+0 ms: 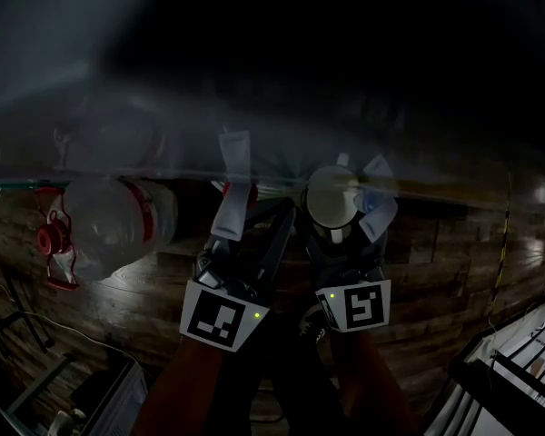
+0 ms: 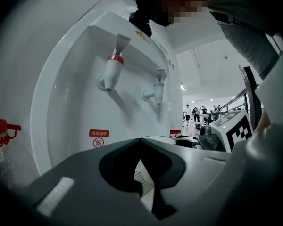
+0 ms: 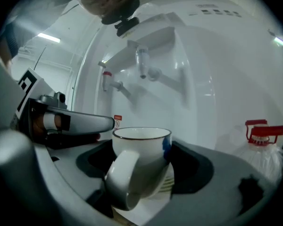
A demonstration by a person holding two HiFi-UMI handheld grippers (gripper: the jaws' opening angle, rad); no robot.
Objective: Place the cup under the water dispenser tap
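A white cup with a dark rim and a blue mark stands upright between the jaws of my right gripper, which is shut on it, handle toward the camera. In the head view the cup is in front of the white water dispenser. The dispenser's blue tap and red tap hang above and beyond the cup. My left gripper is shut with nothing in it, level with the cup on its left, below the red tap.
A large clear water bottle with a red cap lies left of the dispenser. A ribbed drip tray shows under the left jaws. Several people stand far off down the hall. Wood floor lies below.
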